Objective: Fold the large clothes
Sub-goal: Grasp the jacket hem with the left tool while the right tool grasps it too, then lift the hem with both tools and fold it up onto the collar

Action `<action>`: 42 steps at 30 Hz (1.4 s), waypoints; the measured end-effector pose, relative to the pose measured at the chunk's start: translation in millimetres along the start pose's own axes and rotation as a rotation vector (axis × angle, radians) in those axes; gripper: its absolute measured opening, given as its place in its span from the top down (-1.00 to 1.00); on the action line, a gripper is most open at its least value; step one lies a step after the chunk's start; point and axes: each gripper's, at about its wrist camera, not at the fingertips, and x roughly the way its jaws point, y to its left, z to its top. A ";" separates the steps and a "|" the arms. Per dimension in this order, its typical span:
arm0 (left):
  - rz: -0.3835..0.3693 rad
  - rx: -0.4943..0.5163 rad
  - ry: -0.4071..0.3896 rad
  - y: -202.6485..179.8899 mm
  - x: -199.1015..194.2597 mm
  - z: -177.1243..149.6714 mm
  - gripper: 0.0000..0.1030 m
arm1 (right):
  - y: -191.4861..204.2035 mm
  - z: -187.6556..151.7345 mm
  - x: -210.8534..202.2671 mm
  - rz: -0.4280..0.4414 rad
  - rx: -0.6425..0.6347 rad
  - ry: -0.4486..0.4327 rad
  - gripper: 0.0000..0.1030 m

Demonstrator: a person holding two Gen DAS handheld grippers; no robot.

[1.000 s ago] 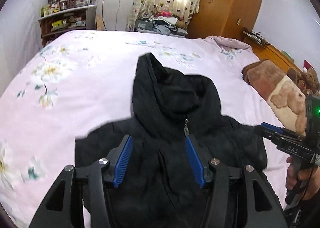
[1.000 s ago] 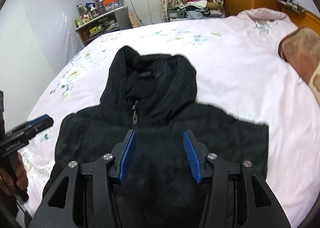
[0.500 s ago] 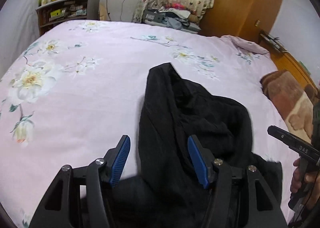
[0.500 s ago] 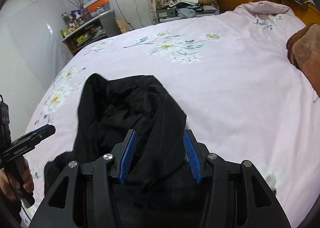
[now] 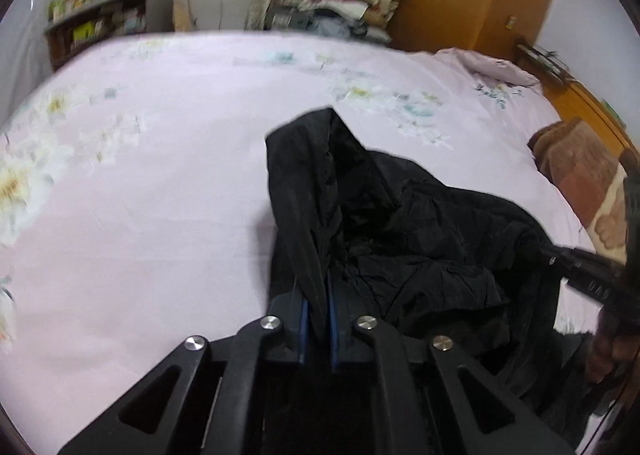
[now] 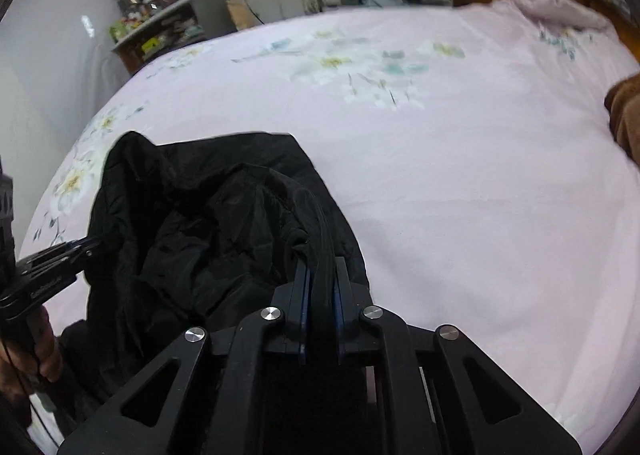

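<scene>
Black jacket [image 5: 400, 239] bunched near you on bed [image 5: 160, 215], unfolded; left gripper [image 5: 318, 305] and right gripper [image 6: 320, 287] just clamped its fabric.

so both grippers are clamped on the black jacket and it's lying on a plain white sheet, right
Not quite: the sheet is pale pink with a flower print, as the right wrist view shows. Both the left gripper and right gripper are clamped on the black jacket.

White lettering stands on the side of each gripper as seen from the other's camera, on the right gripper [image 5: 592, 275] and on the left gripper [image 6: 48, 275], but it is too blurred to read.
</scene>
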 end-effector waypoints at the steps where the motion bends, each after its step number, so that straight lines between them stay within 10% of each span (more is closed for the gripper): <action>1: -0.005 0.004 -0.020 -0.7 -11.1 -2.8 0.87 | 0.8 -1.2 -9.2 0.010 0.007 -0.021 0.83; 15: -0.091 -0.041 -0.192 -4.6 -175.9 -81.8 0.87 | 16.6 -94.4 -175.5 0.107 0.027 -0.188 0.84; 28: -0.049 -0.070 0.009 13.6 -194.1 -202.1 0.80 | 2.2 -216.9 -170.9 0.140 0.116 -0.004 0.83; 36: -0.037 -0.081 0.026 32.8 -230.8 -245.0 0.78 | -7.8 -235.5 -181.4 0.224 0.205 0.005 0.16; 42: -0.051 -0.107 -0.080 21.6 -230.4 -211.8 -0.13 | 9.3 -238.5 -159.5 0.293 0.261 0.032 0.16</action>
